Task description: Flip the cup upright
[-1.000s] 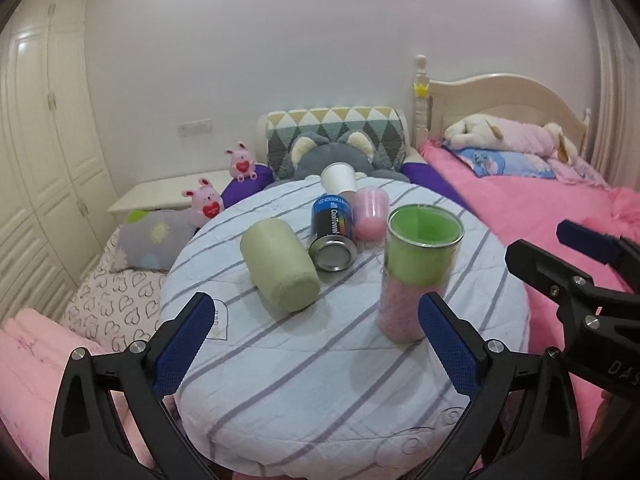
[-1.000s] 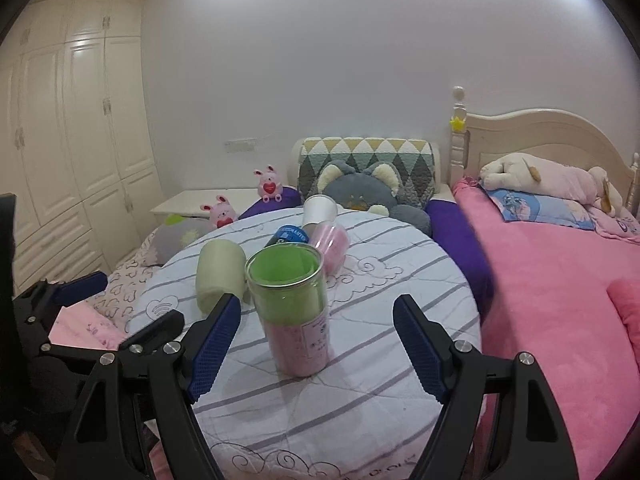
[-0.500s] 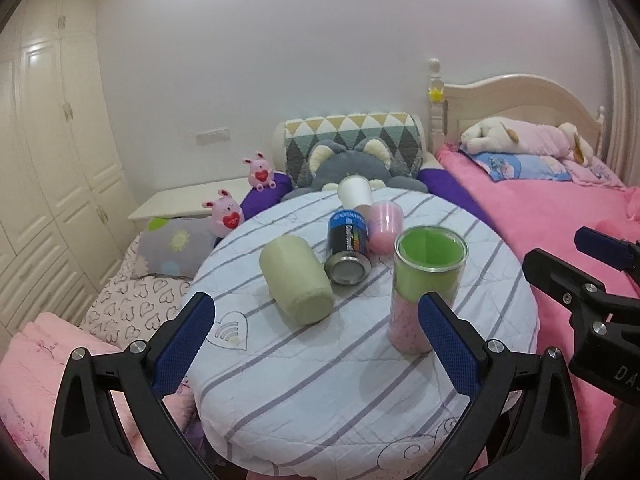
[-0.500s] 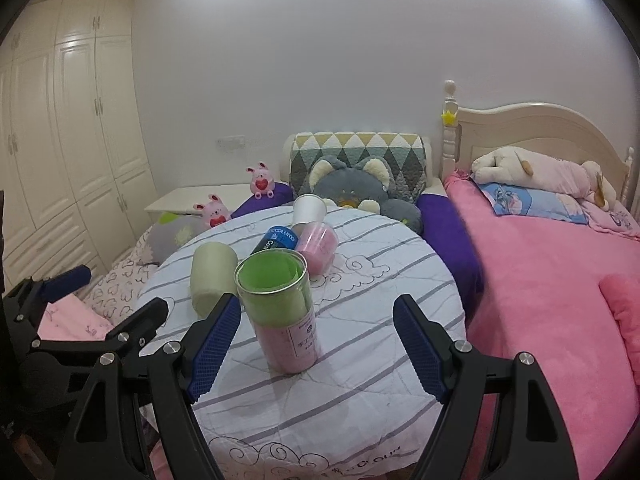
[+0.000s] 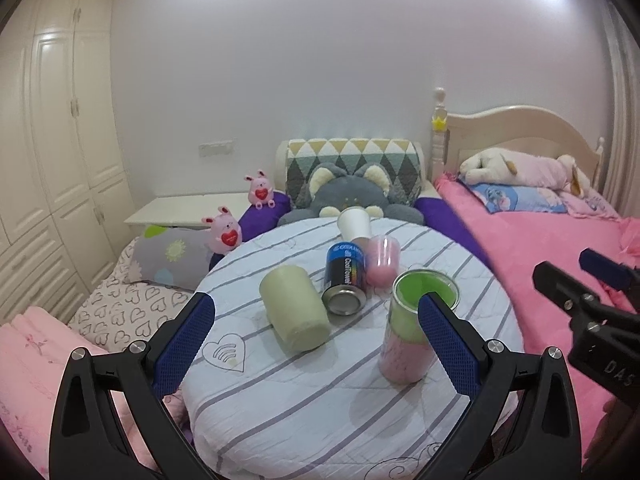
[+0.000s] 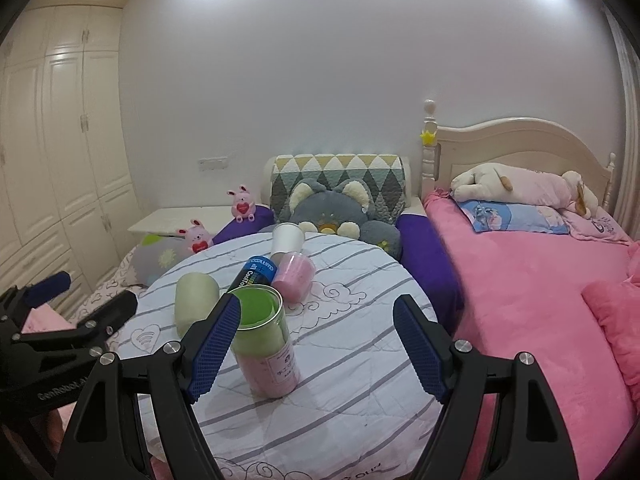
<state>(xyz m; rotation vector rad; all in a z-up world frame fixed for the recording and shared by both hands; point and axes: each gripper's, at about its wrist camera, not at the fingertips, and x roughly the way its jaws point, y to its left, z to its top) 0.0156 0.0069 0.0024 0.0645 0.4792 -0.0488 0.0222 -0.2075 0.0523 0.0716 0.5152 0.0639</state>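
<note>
The bedroom's round tabletop [image 5: 320, 400] in striped cloth lay under both my claws. My left claw [image 5: 316, 344] and right claw [image 6: 316, 344] hung released, grasping nothing. The pale green cup [image 5: 294, 312] lay toppled at my left claw's twelve o'clock, long axis running toward eleven; from the right it sat at ten o'clock, behind the upright jar [image 6: 264, 340]. I judged the left nearer.

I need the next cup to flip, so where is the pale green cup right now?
In the left wrist view the pale green cup lies on its side left of centre on the round table, just left of the blue can.
</note>
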